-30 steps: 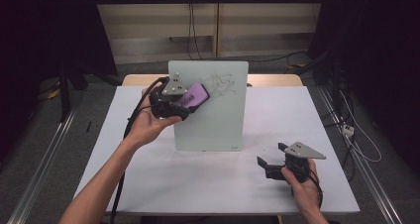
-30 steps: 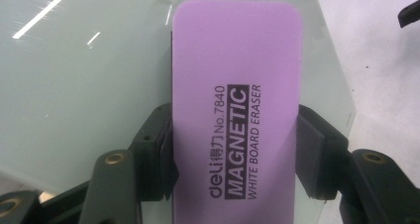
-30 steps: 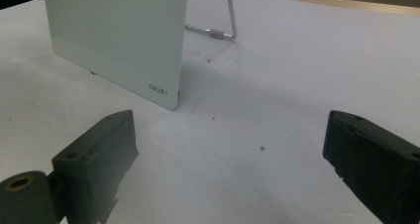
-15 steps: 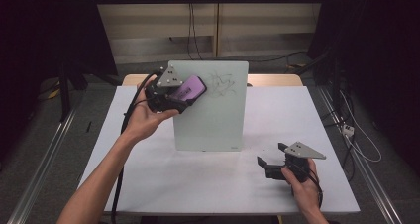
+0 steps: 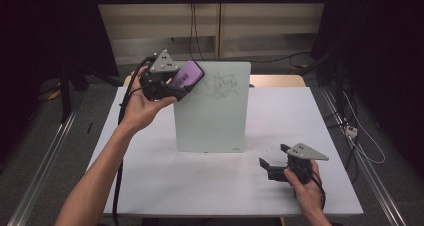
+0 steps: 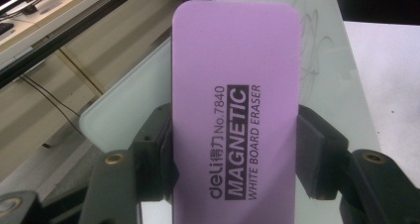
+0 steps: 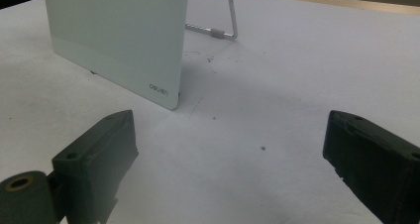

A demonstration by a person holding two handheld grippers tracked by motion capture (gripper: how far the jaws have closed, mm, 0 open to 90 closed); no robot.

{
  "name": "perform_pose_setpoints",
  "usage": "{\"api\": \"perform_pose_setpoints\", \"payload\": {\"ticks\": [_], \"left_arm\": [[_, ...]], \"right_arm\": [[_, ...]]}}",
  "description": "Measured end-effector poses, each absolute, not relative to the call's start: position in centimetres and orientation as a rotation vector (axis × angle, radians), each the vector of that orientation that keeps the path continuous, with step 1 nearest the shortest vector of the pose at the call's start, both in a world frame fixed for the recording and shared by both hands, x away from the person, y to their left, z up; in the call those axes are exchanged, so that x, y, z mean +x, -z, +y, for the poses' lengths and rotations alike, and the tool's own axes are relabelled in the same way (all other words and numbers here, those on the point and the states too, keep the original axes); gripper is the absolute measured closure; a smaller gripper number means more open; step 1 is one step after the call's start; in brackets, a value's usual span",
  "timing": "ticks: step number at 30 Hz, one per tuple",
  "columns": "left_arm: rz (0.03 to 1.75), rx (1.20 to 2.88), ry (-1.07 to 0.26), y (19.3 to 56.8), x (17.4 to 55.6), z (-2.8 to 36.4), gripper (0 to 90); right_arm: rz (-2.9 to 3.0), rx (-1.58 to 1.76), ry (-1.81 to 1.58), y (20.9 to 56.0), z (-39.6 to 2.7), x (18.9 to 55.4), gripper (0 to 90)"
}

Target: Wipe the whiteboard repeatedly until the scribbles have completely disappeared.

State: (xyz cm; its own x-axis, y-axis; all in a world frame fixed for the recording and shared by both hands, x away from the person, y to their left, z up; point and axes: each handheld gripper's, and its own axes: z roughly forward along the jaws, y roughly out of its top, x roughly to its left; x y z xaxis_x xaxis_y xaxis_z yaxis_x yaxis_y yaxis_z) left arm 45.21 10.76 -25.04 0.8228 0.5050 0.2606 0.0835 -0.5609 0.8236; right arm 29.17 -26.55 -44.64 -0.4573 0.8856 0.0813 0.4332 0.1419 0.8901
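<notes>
Left gripper view shows the left gripper (image 6: 233, 154) clamping the purple eraser (image 6: 235, 95) by its long edges beside the whiteboard's (image 5: 212, 116) upper corner, light, soft-faced foam; right gripper (image 7: 237, 169) gapes empty.

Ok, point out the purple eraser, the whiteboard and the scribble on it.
purple whiteboard eraser (image 6: 235, 110), left gripper view, middle of its printed face.
whiteboard (image 5: 212, 121), high view, bare lower part of its glass face.
scribble (image 5: 221, 84), high view, centre of the dark pen marks.
</notes>
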Motion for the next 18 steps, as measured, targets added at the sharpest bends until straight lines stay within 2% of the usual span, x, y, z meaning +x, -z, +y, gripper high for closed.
{"api": "perform_pose_setpoints", "payload": {"ticks": [18], "left_arm": [[0.382,2.14,-0.575,25.3,45.0,7.8,41.1]], "right_arm": [[1.954,1.259,-1.277,44.6,-26.6,29.1,6.4]]}}
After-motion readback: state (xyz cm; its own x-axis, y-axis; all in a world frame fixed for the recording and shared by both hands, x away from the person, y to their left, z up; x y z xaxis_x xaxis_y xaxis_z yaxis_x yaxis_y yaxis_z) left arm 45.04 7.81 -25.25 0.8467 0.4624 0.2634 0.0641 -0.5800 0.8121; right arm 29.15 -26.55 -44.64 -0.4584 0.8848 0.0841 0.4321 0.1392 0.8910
